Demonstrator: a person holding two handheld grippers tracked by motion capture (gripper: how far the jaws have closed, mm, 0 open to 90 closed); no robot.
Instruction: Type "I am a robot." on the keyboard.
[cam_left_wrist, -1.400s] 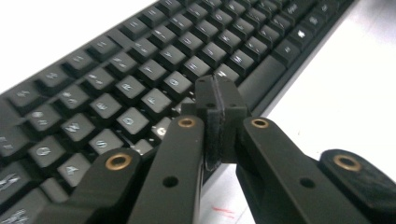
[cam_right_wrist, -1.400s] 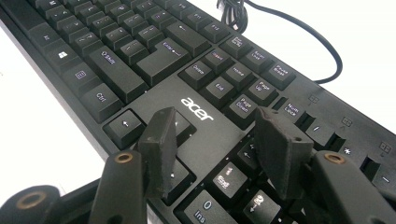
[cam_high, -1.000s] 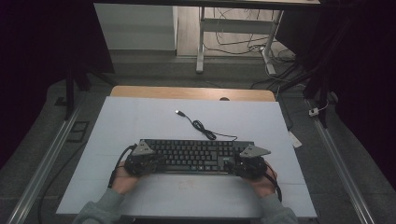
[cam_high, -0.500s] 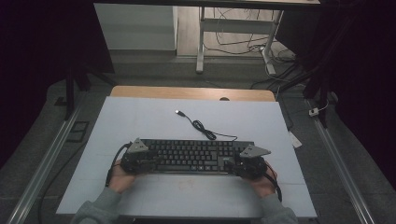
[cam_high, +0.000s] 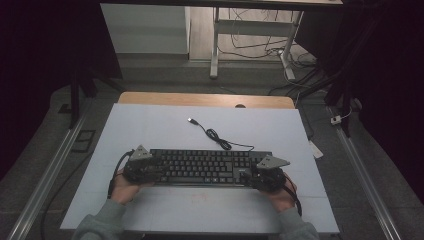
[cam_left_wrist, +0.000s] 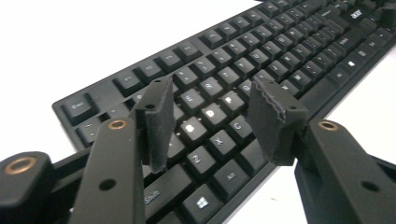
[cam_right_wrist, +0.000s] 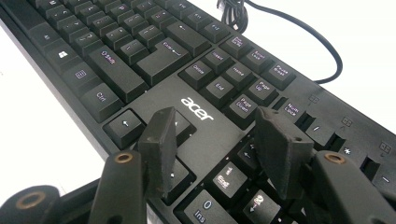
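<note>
A black Acer keyboard (cam_high: 210, 167) lies flat on the white table top (cam_high: 150, 125), and its cable (cam_high: 220, 140) runs back to a USB plug (cam_high: 191, 120). My left gripper (cam_high: 158, 170) is at the keyboard's left end. In the left gripper view its jaws (cam_left_wrist: 212, 93) have just been opening and stand apart above the letter keys (cam_left_wrist: 280, 51), with nothing pinched between them. My right gripper (cam_high: 248, 175) is at the right end. There it (cam_right_wrist: 215, 119) is open over the arrow keys near the logo (cam_right_wrist: 197, 108), gripping nothing. Each is held by a hand.
A wooden strip (cam_high: 200, 99) edges the table's far side. A small white item (cam_high: 316, 149) lies just off the right edge. Metal rails (cam_high: 50, 170) run along both sides, and desk legs and loose cables (cam_high: 250, 40) stand on the floor beyond.
The left gripper has shifted a little to the left along the keyboard. The right gripper and the keyboard have kept still.
</note>
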